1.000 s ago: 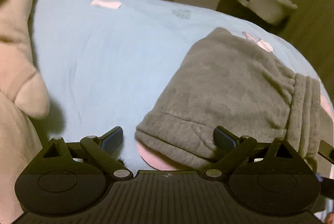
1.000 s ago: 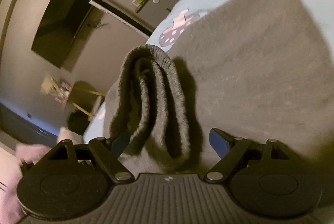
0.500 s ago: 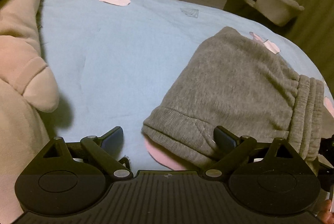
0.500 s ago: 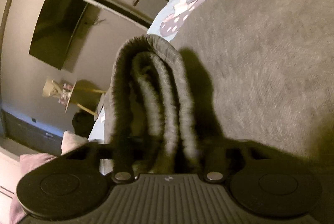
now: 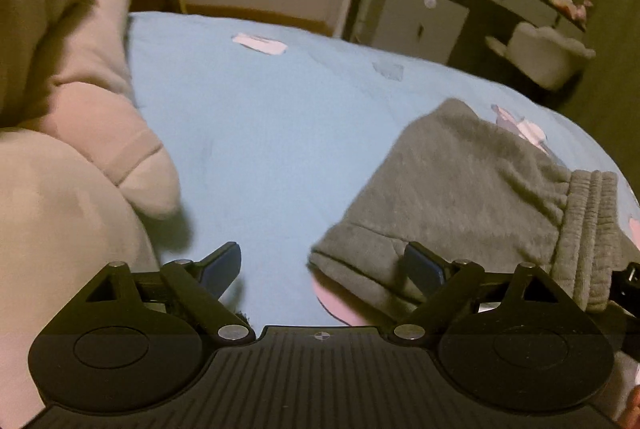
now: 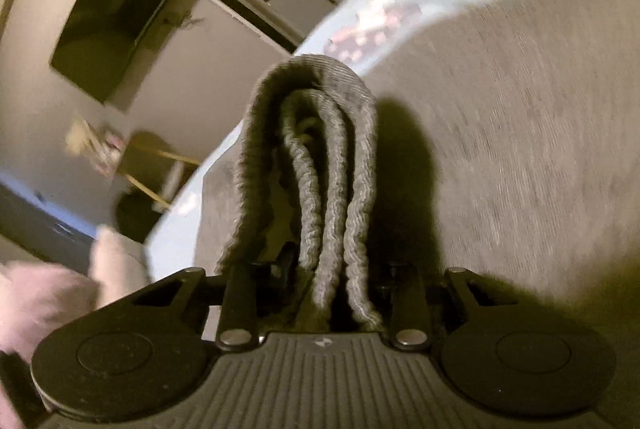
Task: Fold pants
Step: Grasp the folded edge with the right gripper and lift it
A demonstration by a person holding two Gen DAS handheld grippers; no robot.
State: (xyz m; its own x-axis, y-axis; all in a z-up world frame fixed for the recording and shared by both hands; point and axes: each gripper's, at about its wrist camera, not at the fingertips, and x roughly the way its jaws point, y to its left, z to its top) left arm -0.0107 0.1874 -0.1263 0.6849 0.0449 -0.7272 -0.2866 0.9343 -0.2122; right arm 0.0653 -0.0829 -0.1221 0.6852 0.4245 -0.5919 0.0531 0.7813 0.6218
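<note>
The right gripper (image 6: 324, 281) was pinched on the waistband (image 6: 320, 169) of the pants (image 5: 472, 189), its fingers pressed in against the stacked ribbed layers. The left gripper (image 5: 322, 269) had its fingers spread, nothing between them; its right fingertip (image 5: 424, 267) sat at the hem of the pants, and whether it touched the cloth could not be told.

The pants were grey knit, folded into a compact block lying on the blue bedsheet (image 5: 280, 133), right of the left gripper. The ribbed waistband formed the far right edge of the block.

The right gripper's fingertips were hidden by the waistband layers. The right wrist view was motion-blurred, so the print on the sheet beyond the pants was hard to make out. A pink pillow (image 5: 100, 109) lay on the sheet left of the pants, cut off by the frame.

Compared with one second earlier, the right gripper had gone from spread to clamped on the waistband. The left gripper had remained spread.
</note>
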